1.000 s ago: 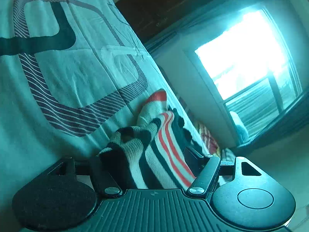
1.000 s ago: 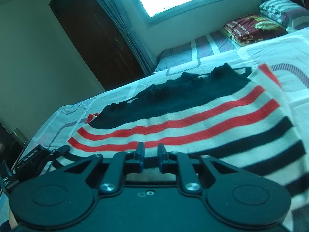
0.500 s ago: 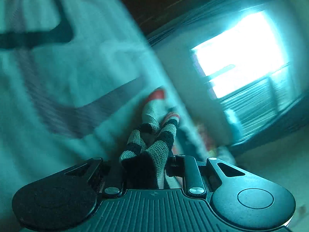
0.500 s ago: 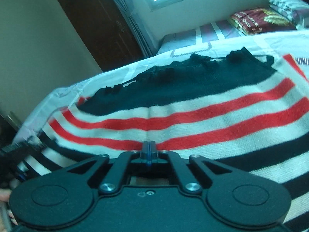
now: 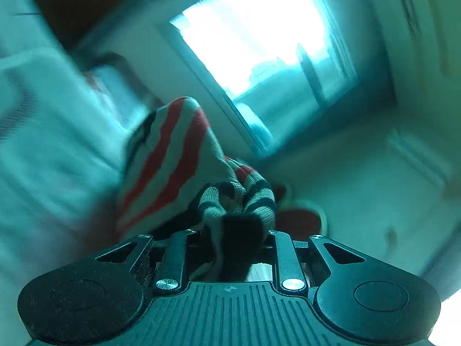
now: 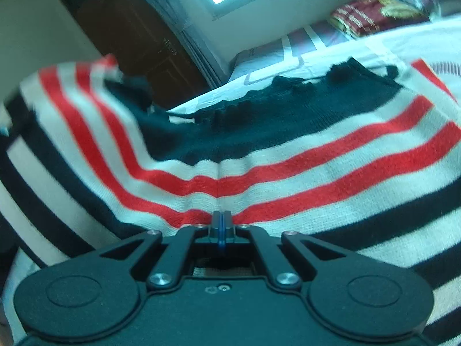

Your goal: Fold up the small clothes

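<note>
No readable text, labels, brands, numbers or signs anywhere in either wrist view

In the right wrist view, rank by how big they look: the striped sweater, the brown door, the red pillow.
1. Striped sweater: fills most of the frame, though it lies nearest the camera.
2. Brown door.
3. Red pillow: smallest, but farthest away, so true size is unsure.
</note>
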